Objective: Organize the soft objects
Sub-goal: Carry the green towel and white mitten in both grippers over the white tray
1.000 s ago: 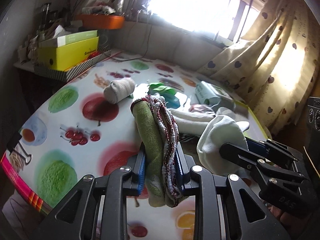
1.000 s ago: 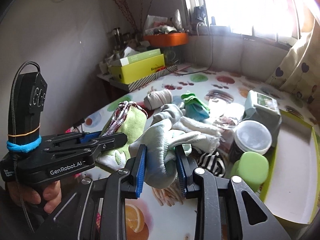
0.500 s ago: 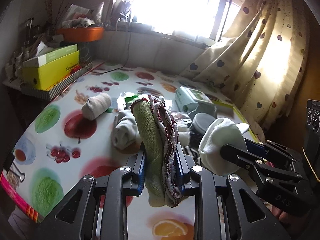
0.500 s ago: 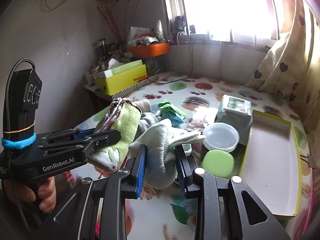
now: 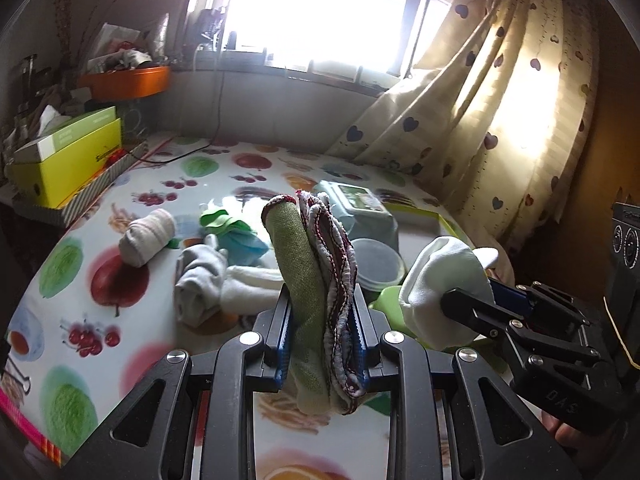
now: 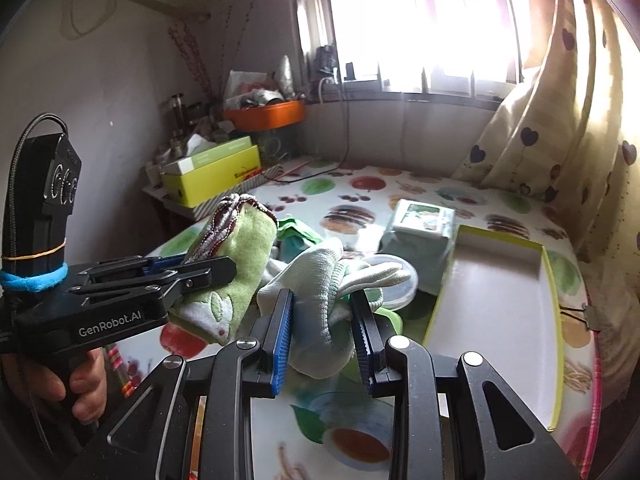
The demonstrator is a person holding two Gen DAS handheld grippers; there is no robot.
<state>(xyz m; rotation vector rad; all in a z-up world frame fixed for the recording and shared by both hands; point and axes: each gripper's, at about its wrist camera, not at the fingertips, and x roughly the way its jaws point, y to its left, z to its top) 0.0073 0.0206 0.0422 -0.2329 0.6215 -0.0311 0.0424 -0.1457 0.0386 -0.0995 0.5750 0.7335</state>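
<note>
Left gripper (image 5: 322, 344) fingers clenched on a folded green cloth (image 5: 300, 276); right gripper (image 6: 324, 334) fingers clenched on a pale sock (image 6: 320, 300), both above the desk (image 5: 120, 320). Beside them, a yellow-rimmed tray (image 6: 500, 300) with nothing visible inside.

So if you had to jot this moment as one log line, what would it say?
left gripper: shut on green cloth | right gripper: shut on pale sock | both above table | tray: nothing inside

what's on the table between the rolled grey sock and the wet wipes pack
In the left wrist view, a green-and-blue cloth lies between the rolled sock and wipes pack.
</note>
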